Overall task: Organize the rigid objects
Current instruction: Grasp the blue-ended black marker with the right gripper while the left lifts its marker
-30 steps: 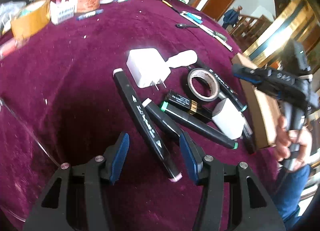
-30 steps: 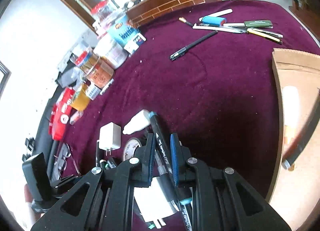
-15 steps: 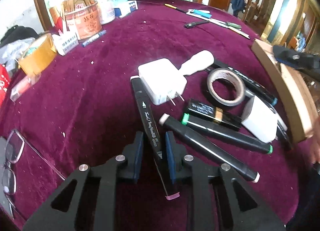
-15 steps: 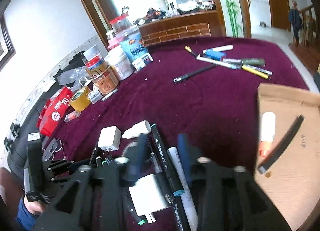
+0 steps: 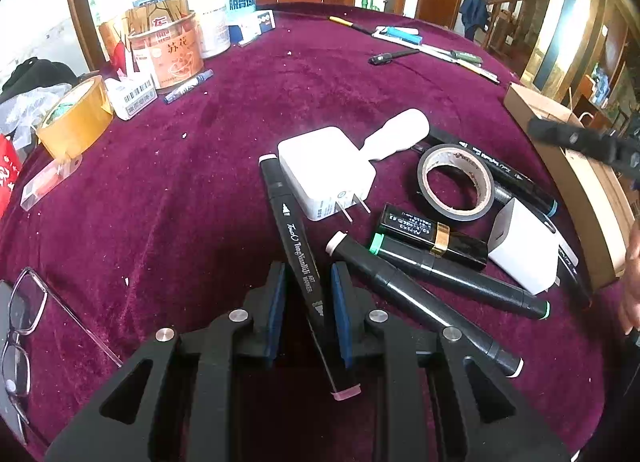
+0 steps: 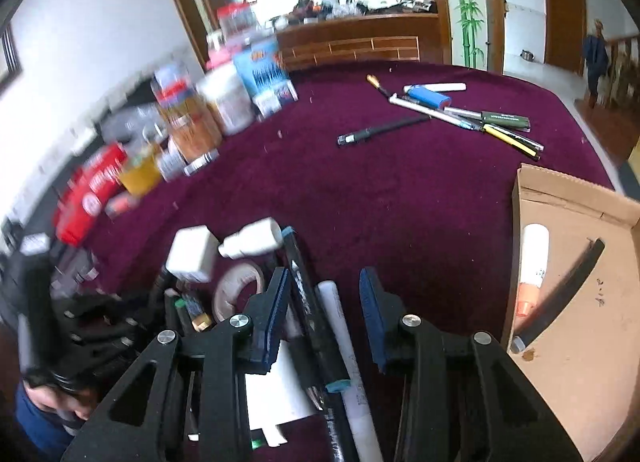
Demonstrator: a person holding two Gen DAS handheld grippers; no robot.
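My left gripper [image 5: 307, 310] is shut on a black marker with a pink end [image 5: 298, 258], which reaches forward to the white charger [image 5: 326, 170]. Two more black markers [image 5: 420, 302], a black lipstick tube [image 5: 432, 234], a tape ring [image 5: 456, 188], a small white cube charger [image 5: 524, 250] and a white bottle [image 5: 396, 134] lie to its right on the maroon cloth. My right gripper [image 6: 324, 310] is open above a black marker with a teal end [image 6: 316, 322] and a white pen [image 6: 348, 354]. The cardboard box [image 6: 576, 302] to its right holds a white tube [image 6: 534, 266] and a black stick [image 6: 560, 294].
Cans, jars and boxes [image 5: 176, 50] stand at the far left, with a yellow tape roll [image 5: 74, 122]. Glasses [image 5: 20, 326] lie at the left edge. Several pens [image 6: 452, 114] lie at the far side. A person stands in the doorway beyond.
My left gripper closed on the pink-ended marker. My right gripper, shut a second ago, opened and pulled back above the teal-ended marker and white pen.
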